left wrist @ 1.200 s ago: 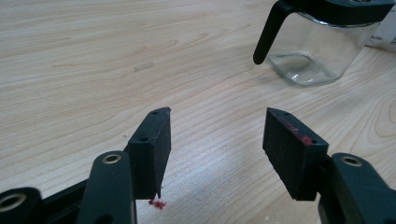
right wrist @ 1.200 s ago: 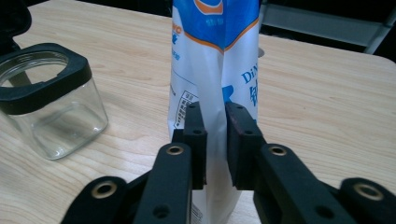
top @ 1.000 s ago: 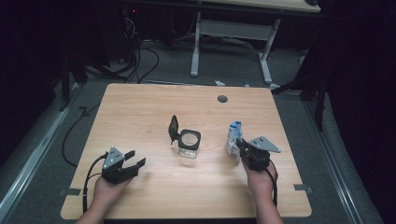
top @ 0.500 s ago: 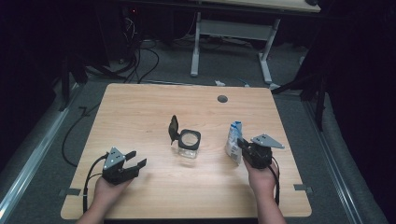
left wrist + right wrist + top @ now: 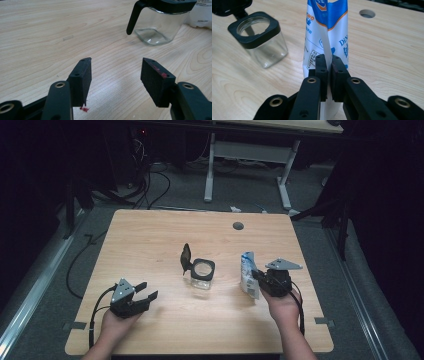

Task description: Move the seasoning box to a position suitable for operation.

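While the high view shows the white-and-blue pouch (image 5: 247, 279) upright on the desk (image 5: 150, 240), just right of the open glass jar (image 5: 202, 275), the right claw (image 5: 256, 276) has just been closing onto it. Left claw view: left claw (image 5: 116, 80) apart, empty, jar beyond. Right claw view: pads clamp the pouch's side seam; hold firm and lift straight, keeping it upright towards the jar mouth.

High view overhead, facing forward-down on table (image 5: 150, 235); both gripper views low, close, sharing the glass jar (image 5: 160, 27).
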### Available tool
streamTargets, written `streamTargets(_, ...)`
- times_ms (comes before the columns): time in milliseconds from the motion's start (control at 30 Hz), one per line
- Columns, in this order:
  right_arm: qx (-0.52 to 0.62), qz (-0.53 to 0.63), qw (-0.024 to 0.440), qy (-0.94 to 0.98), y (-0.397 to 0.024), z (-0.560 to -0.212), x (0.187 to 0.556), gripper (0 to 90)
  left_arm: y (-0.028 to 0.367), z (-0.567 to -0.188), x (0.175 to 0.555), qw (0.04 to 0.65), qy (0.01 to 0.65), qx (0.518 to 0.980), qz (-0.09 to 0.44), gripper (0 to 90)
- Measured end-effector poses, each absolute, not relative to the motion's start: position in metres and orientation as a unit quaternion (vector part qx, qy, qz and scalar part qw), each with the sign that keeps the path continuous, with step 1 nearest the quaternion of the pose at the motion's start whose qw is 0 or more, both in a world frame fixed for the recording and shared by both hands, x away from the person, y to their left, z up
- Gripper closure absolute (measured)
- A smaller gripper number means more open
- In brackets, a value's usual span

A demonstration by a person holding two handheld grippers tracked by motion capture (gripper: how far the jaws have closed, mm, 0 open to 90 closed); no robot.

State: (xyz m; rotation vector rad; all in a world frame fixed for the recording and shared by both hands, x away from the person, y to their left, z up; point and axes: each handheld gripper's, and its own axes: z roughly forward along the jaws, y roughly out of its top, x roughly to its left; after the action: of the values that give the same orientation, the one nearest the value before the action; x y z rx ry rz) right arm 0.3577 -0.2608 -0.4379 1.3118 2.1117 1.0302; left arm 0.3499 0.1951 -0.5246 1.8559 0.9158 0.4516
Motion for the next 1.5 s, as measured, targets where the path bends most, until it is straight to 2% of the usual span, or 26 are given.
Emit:
streamTargets(733, 0.439, 0.280, 0.146, 0.841, -0.249, -0.402, 0.353, 87.0, 0.188, -0.523, 0.345, 0.493, 0.351, 0.774, 0.183, 42.8)
streamTargets(1500, 0.421, 0.185, 0.083, 0.884, -0.230, -0.389, 0.353, 88.0, 0.183, -0.524, 0.342, 0.496, 0.338, 0.779, 0.181, 43.4)
